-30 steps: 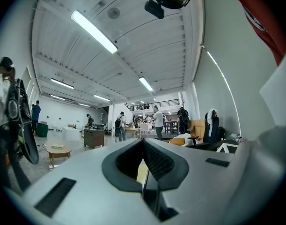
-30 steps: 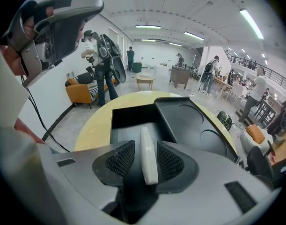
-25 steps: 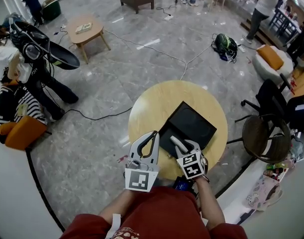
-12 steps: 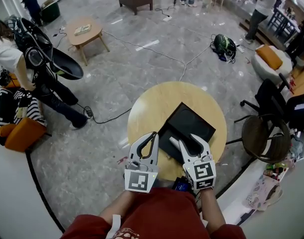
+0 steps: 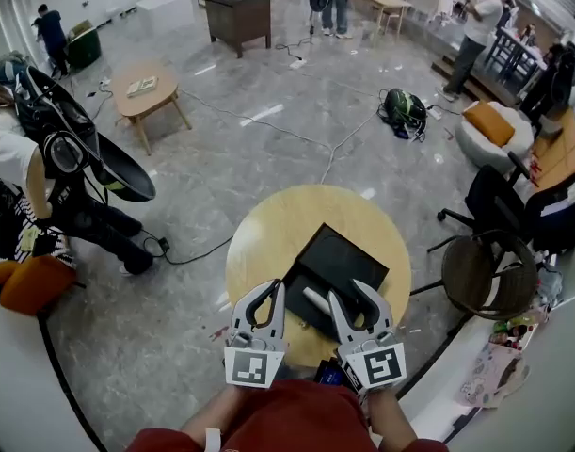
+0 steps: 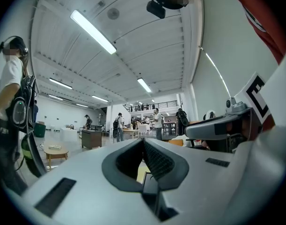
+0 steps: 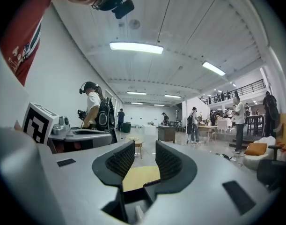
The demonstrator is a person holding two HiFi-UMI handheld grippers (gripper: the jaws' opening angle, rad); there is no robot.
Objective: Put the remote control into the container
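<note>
A white remote control (image 5: 315,301) lies in the black container (image 5: 348,257), near its front edge, on the round wooden table (image 5: 268,224). My right gripper (image 5: 355,296) is open at the container's near right corner, just right of the remote, with nothing between its fingers. In the right gripper view the right gripper (image 7: 145,159) shows only the table top (image 7: 139,177) through its gap. My left gripper (image 5: 271,288) is shut and empty at the table's near left edge, left of the container. Its jaws meet in the left gripper view (image 6: 143,143).
A dark round chair (image 5: 480,273) stands right of the table and a cable (image 5: 188,252) runs across the floor to its left. A person with a backpack (image 5: 56,158) stands at the left. A small wooden table (image 5: 146,90) is farther back.
The right gripper was down at the remote in the container; it has opened and drawn back toward me, and the remote stays in the container. The left gripper stayed shut.
</note>
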